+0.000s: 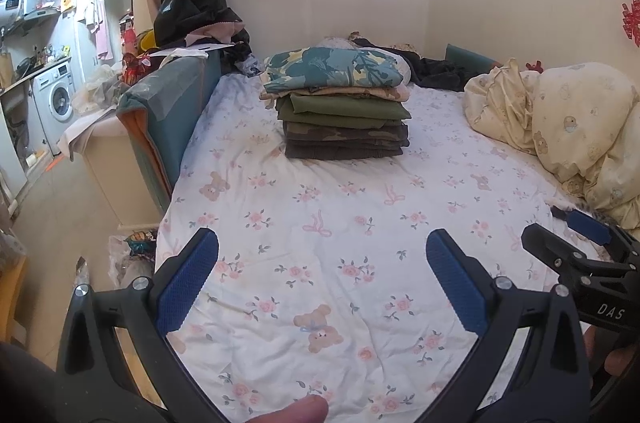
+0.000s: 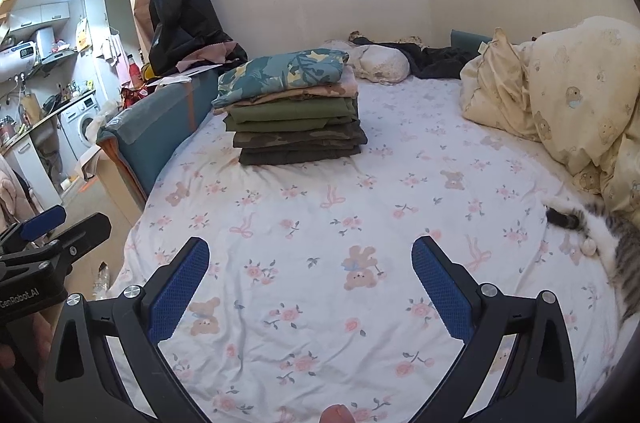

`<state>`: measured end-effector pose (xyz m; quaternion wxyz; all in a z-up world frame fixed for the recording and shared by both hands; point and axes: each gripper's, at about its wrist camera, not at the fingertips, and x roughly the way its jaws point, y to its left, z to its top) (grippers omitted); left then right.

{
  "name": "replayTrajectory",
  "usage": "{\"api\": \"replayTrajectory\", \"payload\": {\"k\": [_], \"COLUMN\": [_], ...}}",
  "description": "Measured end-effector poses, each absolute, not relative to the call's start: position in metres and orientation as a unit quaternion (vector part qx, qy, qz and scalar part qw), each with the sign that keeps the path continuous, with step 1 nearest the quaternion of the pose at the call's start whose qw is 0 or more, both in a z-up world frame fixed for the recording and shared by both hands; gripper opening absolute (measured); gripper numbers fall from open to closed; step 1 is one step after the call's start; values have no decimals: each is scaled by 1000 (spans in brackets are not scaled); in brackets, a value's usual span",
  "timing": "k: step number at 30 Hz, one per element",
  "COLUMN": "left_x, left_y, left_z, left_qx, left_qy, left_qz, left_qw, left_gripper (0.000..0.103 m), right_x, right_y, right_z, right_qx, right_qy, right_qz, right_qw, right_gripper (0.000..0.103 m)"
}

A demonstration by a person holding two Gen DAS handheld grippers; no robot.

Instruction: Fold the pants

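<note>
Folded pants stack point(image 1: 344, 115) beyond spread fingers point(image 1: 188, 283)

Near bedsheet point(image 1: 320, 263): flat and bare between both grippers and the stack, open to passage.
Stack of folded clothes point(image 1: 344, 111): stands mid-bed toward the wall, blocking the far centre.
Left side: teal headboard point(image 1: 168, 119) rises along the bed edge, close beside the stack.
Right side: bunched cream duvet point(image 2: 560, 95) fills the right edge.
Cat point(image 2: 600, 235): lies on the sheet beneath the duvet, paws stretched into the right gripper's side.
Far wall: pillow point(image 2: 380, 63) and dark clothing point(image 2: 436, 61) crowd the strip behind the stack.
Grippers: left gripper point(image 1: 322, 283) and right gripper point(image 2: 310, 285) hover side by side, fingers spread, near each other.
</note>
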<state>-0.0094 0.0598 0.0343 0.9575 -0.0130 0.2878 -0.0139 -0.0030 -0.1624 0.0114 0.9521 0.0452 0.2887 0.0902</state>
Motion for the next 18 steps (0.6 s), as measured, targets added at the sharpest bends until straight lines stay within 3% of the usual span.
{"api": "replayTrajectory", "payload": {"k": [18], "left_x": [-10], "left_y": [62], "left_z": [32], "left_qx": [-8], "left_qy": [285], "left_qz": [-13], "left_qw": [958], "left_gripper": [102], "right_x": [-4], "right_y": [-159], "right_z": [10], "right_qx": [41], "right_qy": [291], "right_qz": [82], "right_qw": [952], "right_gripper": [103]}}
